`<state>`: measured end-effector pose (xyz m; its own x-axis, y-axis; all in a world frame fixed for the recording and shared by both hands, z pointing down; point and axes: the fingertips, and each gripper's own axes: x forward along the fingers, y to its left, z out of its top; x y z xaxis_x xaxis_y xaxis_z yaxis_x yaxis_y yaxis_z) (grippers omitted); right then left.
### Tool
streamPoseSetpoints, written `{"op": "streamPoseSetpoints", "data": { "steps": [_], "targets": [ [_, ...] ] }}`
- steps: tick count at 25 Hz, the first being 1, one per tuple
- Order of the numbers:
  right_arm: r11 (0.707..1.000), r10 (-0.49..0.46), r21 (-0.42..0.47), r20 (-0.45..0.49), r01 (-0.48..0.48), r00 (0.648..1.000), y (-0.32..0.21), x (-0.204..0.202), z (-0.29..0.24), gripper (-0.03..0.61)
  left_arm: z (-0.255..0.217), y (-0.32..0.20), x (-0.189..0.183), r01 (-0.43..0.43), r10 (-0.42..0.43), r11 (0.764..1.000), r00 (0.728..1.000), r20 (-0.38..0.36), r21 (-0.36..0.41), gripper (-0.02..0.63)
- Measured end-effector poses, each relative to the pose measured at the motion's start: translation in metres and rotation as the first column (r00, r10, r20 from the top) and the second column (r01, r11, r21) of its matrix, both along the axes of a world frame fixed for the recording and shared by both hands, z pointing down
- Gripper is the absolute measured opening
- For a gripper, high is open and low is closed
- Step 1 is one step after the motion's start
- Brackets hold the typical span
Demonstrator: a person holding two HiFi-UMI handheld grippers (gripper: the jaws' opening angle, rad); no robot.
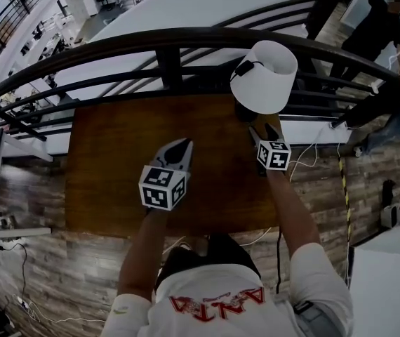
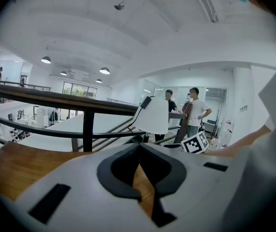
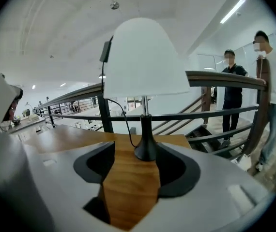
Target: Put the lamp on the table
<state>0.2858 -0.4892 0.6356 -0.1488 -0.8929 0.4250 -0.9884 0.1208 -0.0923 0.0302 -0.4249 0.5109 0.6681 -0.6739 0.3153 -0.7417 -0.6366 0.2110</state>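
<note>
Lamp (image 1: 263, 76) is stood upright on the bench (image 1: 116, 160) at one o'clock. Fingers of the right gripper (image 1: 262, 132) are spread just short of its base, gripping nothing; those of the left gripper (image 1: 180, 146) are closed, empty.

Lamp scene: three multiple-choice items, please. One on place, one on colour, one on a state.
1. Where is the lamp?
A. on the floor
B. on the table, far right corner
C. in the left gripper
2. Shade colour?
A. black
B. white
C. red
3. Jaws of the right gripper?
A. shut on the lamp
B. shut, empty
C. open, empty
Key: B, its base stands on the wood by the railing; B, white in every view; C, bare table shows between the jaws, base just ahead.
</note>
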Motion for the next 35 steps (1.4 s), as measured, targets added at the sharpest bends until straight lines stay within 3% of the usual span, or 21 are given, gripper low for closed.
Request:
{"op": "streamPoseSetpoints", "data": {
  "steps": [12, 18, 24, 35],
  "targets": [
    [0.991, 0.059, 0.115, 0.063, -0.066, 0.996, 0.116, -0.051, -0.131, 0.05, -0.066, 0.076, -0.051, -0.028, 0.026, 0.995, 0.999, 0.024, 0.099, 0.009],
    [0.987, 0.051, 0.145, 0.106, -0.066, 0.993, 0.17, -0.083, -0.182, 0.023, -0.103, 0.106, -0.074, -0.02, 0.025, 0.989, 0.999, -0.032, 0.147, 0.009],
    [0.988, 0.029, 0.15, 0.103, -0.044, 0.994, 0.208, -0.111, -0.209, 0.011, -0.125, 0.127, -0.081, -0.049, 0.054, 0.98, 0.998, -0.023, 0.193, 0.009],
    [0.982, 0.019, 0.186, 0.08, -0.033, 0.997, 0.245, -0.121, -0.229, 0.002, -0.135, 0.153, -0.073, -0.082, 0.094, 0.975, 0.994, -0.053, 0.205, 0.009]
  ]
}}
